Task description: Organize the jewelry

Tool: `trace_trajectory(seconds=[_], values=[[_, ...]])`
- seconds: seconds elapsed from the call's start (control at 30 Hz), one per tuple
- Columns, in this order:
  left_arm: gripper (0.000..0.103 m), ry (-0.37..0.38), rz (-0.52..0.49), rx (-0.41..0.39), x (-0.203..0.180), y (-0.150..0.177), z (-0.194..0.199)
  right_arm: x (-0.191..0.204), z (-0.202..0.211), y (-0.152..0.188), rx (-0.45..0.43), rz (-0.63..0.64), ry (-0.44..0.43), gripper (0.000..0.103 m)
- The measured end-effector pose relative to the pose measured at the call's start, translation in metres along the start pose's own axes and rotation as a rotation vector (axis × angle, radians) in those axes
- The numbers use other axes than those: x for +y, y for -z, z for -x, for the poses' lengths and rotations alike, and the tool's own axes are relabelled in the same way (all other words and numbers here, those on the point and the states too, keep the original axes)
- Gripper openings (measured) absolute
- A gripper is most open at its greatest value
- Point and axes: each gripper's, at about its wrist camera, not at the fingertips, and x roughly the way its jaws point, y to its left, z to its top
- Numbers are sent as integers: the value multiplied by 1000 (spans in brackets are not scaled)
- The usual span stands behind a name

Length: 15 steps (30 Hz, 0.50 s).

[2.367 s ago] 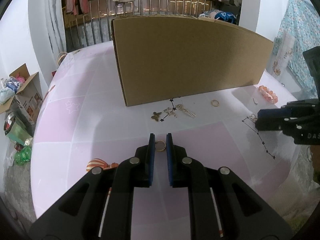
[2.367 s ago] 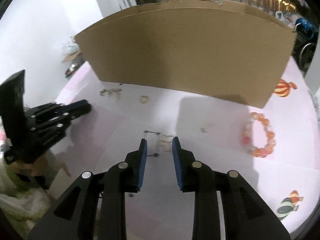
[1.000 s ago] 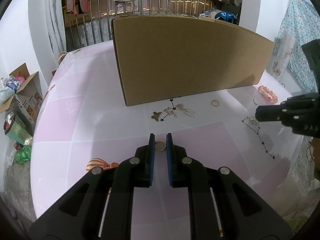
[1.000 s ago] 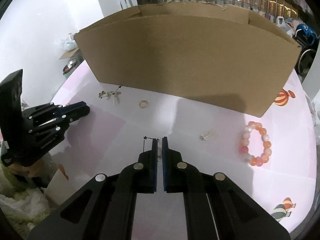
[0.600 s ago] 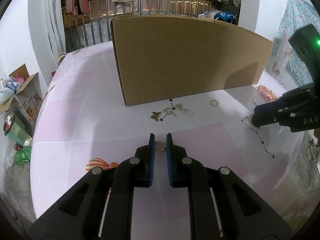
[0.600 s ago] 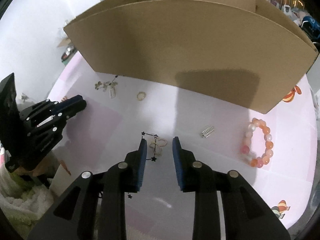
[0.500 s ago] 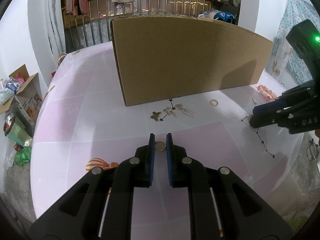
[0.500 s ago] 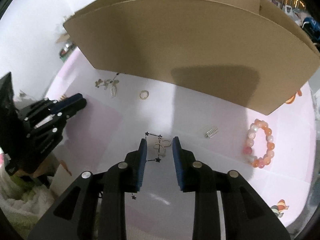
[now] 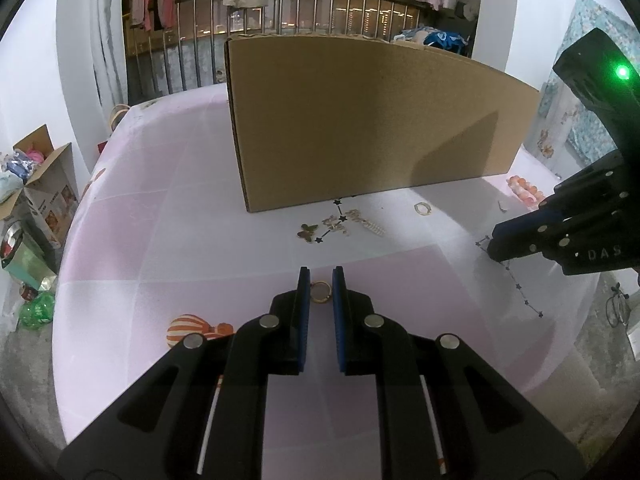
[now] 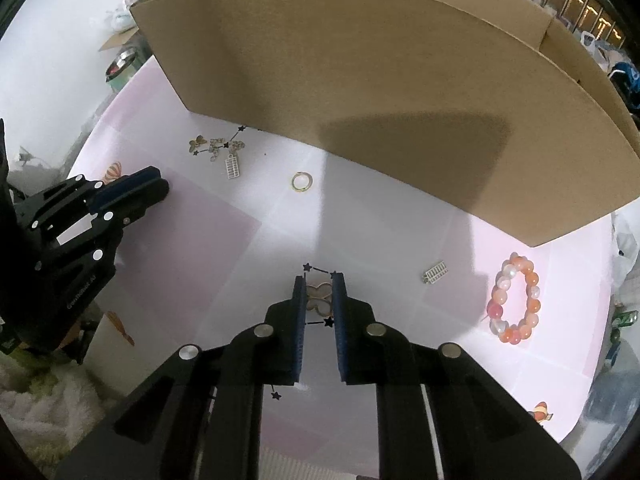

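Between the right gripper (image 10: 319,294) jaws, which are closing, sits a gold clover pendant (image 10: 319,299) on a black star chain (image 10: 318,270), lying on the bench (image 10: 224,248) in front of the cardboard box (image 10: 360,80). Left gripper (image 9: 319,291), jaws narrowly apart, brackets a gold ring (image 9: 320,292) on the bench, farther from the box. Second ring (image 10: 301,181) and butterfly charm cluster (image 10: 216,148) lie near the box front; bead bracelet (image 10: 515,298) near its right end.
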Motion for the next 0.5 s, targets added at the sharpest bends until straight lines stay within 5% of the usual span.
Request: trace_trajectory(seconds=[0.17,0.2,0.5], values=[[10,4,-5,0,-1,0,0,-9,0,-4,1,-12,-20,13],[10,6,-5,-1,-1,1,0,-10,1,-4,-3,-17,-28,0],[4,13,-2,-7,2,1,7,-29,11,-2,-46,-67,-66,0]])
